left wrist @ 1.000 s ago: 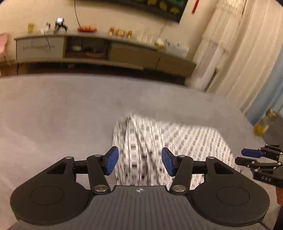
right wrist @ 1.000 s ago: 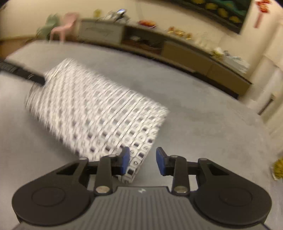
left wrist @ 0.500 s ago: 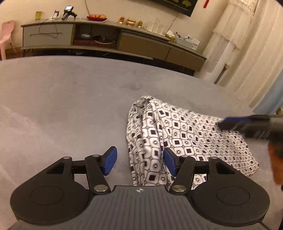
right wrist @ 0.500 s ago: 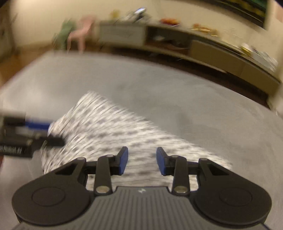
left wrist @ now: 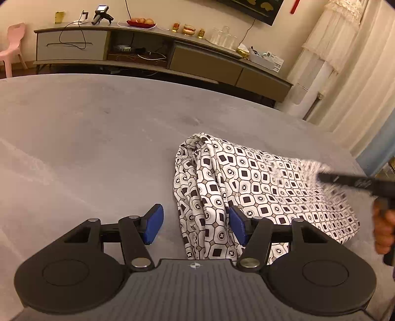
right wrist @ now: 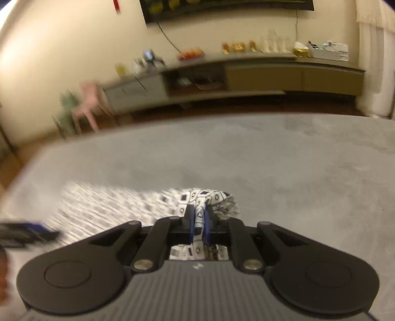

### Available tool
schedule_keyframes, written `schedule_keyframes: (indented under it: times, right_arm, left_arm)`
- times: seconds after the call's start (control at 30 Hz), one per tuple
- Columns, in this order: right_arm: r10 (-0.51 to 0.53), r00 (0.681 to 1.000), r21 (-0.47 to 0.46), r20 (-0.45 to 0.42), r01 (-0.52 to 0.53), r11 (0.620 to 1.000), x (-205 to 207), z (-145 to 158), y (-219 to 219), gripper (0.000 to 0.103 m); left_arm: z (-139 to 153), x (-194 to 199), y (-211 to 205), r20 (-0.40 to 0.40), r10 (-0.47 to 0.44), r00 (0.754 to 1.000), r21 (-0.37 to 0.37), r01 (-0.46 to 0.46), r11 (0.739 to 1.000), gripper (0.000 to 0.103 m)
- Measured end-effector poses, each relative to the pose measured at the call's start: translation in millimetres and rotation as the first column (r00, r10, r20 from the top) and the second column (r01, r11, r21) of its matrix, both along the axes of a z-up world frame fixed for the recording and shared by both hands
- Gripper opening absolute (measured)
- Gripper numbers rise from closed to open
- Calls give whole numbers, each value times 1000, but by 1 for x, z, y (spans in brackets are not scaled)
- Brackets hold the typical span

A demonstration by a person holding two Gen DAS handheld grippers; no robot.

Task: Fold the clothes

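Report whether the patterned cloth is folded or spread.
Roughly folded: the black-and-white patterned cloth lies doubled on the grey surface, left edge bunched, and isn't spread flat.

A home living room: a long low sideboard [left wrist: 153,58] against the wall with a fruit plate [left wrist: 141,22] and glasses [left wrist: 223,37] on top, curtains [left wrist: 353,81] (pale, floor-length), a pink chair [left wrist: 12,45].

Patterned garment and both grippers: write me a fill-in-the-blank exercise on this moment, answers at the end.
1. The black-and-white patterned garment lies on a ____ surface.
2. The right gripper is closing, and between its blue pads there is a fold of ____.
3. The left gripper has its jaws ____, with a bunched edge of the garment lying between them, not pinched.
4. By the wall near the long cabinet stands a small ____ chair.

Answers: grey; fabric; open; pink
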State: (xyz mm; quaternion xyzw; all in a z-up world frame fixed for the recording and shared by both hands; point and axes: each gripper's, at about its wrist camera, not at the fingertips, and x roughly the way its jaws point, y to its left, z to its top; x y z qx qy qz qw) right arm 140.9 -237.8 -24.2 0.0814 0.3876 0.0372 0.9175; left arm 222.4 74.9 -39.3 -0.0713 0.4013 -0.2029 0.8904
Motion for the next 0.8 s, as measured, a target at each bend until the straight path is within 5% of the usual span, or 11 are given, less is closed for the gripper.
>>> schedule_keyframes:
  times: [0.13,0.27,0.33,0.43,0.47,0.53,0.6,0.67,0.8]
  right_arm:
    - [-17,1000,9,-26,18,1000,0,-10,-6,18]
    - [-65,987,15,147,63,998,-29,25,-13,29]
    - [35,989,4,145,-36,999,-27,27,0,29]
    - [148,989,-91,-2,-147,985,2,-2,30,28]
    - [139,990,-132,-39,-143,981,9,-14,33,28]
    - [117,993,-151,-22,-118,981,12,-12,31,28]
    - [84,996,-140,14,-81,987,2,1,30,38]
    - [162,986,-106,29,-158,982,-19,5,42,54]
    - [300,952,-54,60,-297,954,-57,9,65,53]
  left_arm:
    - [24,-8,-2,90,11,996,43,-15,999,59]
    - [52,-21,-11,233,-35,972,16,33,999,61]
    - [41,-15,-25,183,-74,980,40,68,997,61]
    - [8,-5,-35,88,-46,995,130,35,991,63]
    - [3,-4,-31,77,-27,997,103,19,994,63]
    - [9,-6,-26,58,4,998,66,-7,998,62]
    - [20,-16,-27,68,-3,998,55,-1,998,63]
    - [28,-29,-34,80,-31,996,58,27,998,64]
    - [24,-36,-58,87,-95,992,131,84,988,65]
